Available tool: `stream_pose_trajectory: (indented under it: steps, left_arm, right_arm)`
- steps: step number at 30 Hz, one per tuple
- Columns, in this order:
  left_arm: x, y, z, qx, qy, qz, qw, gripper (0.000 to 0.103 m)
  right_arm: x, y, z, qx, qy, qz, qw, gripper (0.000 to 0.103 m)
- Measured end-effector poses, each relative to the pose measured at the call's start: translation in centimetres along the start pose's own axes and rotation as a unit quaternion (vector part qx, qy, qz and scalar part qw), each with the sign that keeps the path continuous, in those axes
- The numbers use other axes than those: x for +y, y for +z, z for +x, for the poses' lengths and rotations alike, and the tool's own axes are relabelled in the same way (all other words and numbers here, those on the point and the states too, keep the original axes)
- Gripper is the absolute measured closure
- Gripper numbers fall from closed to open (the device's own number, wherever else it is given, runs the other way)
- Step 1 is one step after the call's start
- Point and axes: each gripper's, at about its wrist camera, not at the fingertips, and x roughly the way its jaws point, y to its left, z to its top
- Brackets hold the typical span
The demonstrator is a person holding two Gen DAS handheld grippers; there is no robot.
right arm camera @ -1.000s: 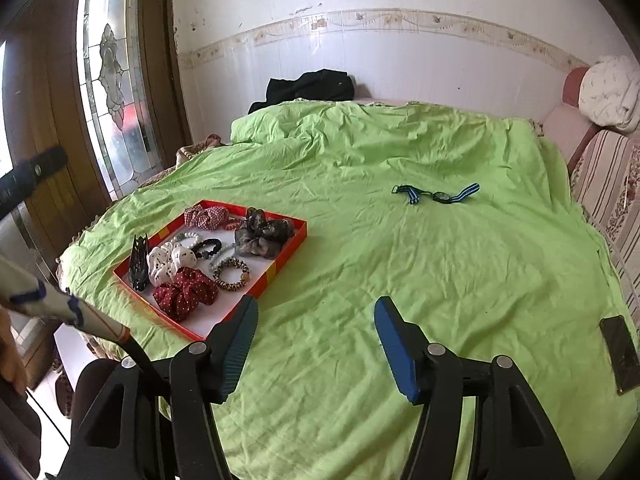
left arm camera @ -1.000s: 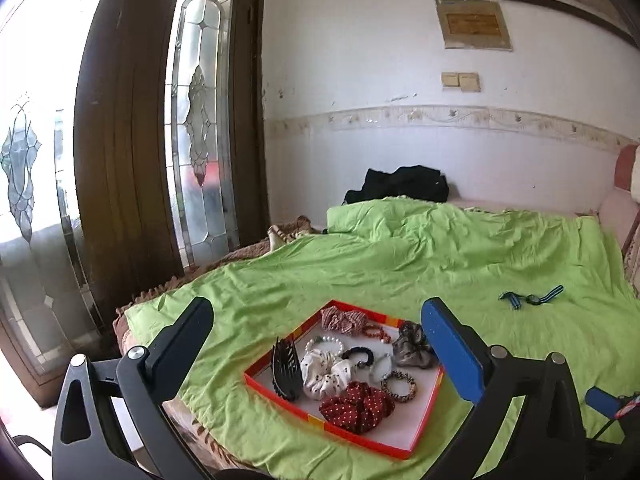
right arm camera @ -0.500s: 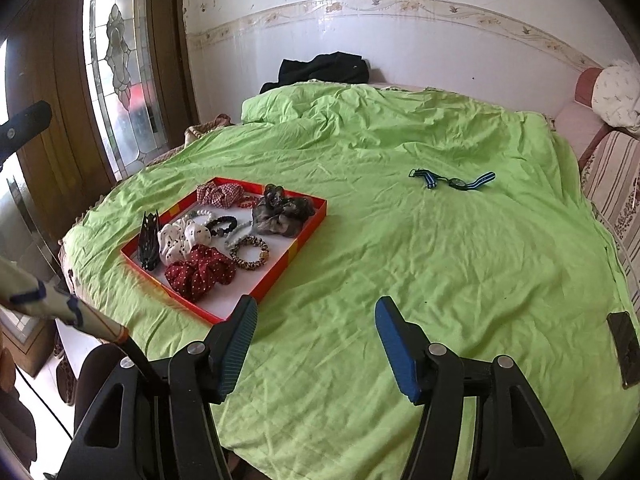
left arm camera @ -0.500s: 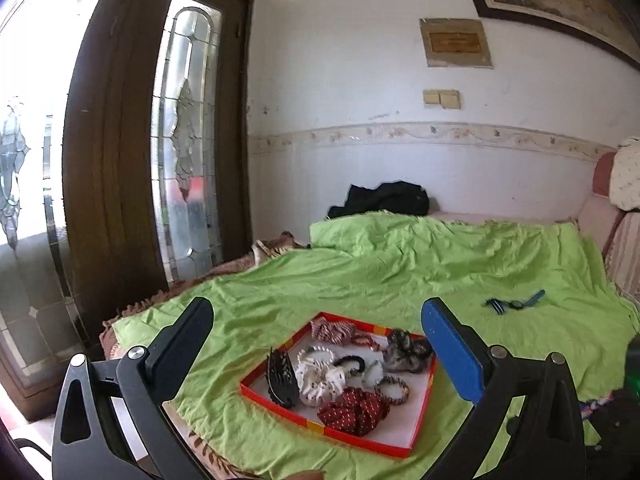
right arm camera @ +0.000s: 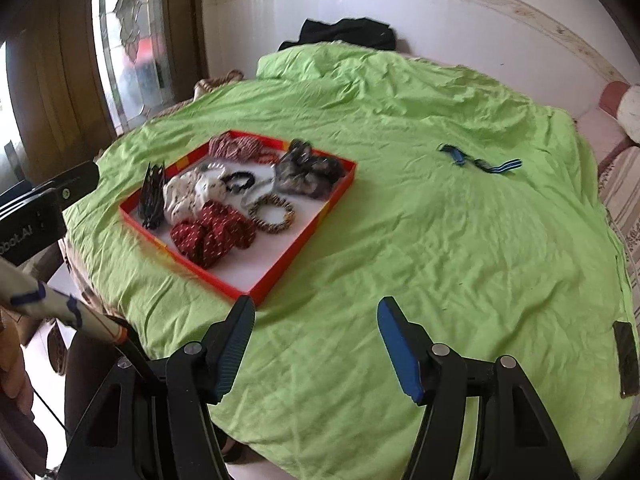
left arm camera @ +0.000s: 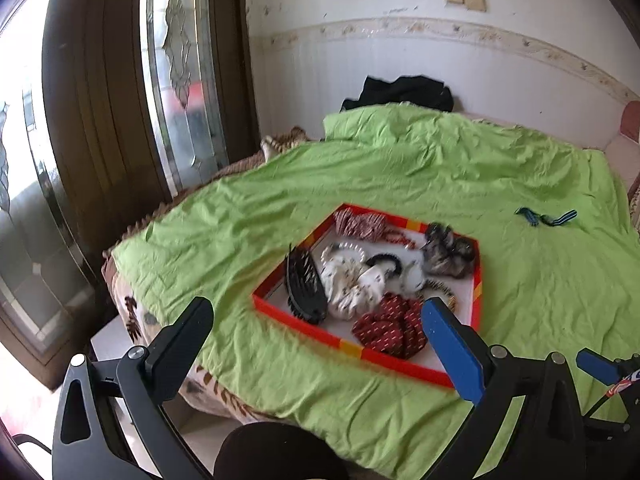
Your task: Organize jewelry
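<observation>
Both hand-held grippers are wide open with nothing in them: the left hand-held gripper (left arm camera: 316,320) hangs over the near edge of the red tray (right arm camera: 304,242), and the right hand-held gripper (right arm camera: 316,316) is over bare green bedsheet (right arm camera: 460,240) just right of it. The tray sits on the bed's left side, full of scrunchies (right arm camera: 212,234) and a black claw clip (right arm camera: 152,200). A blue striped band (right arm camera: 480,162) lies far right on the sheet.

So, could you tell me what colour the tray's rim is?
The tray rim is red with yellow patches, clearest in the right wrist view.
</observation>
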Motion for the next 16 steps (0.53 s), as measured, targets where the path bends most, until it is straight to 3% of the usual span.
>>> stream_pose_trajectory:
  steps: [9,16]
  left_arm:
    - [1.4,-1.1,3.8,0.064,0.004,-0.017,0.9978,0.000]
    - [0.6,-1.3,4.4,0.077,0.008,-0.010,0.9970,0.000]
  right_arm:
    - [1.8,0.0,2.0,0.023,0.001,-0.021,1.000,0.035]
    - [0.8,-0.2,3.0,0.035,-0.003,-0.004,0.999,0.035]
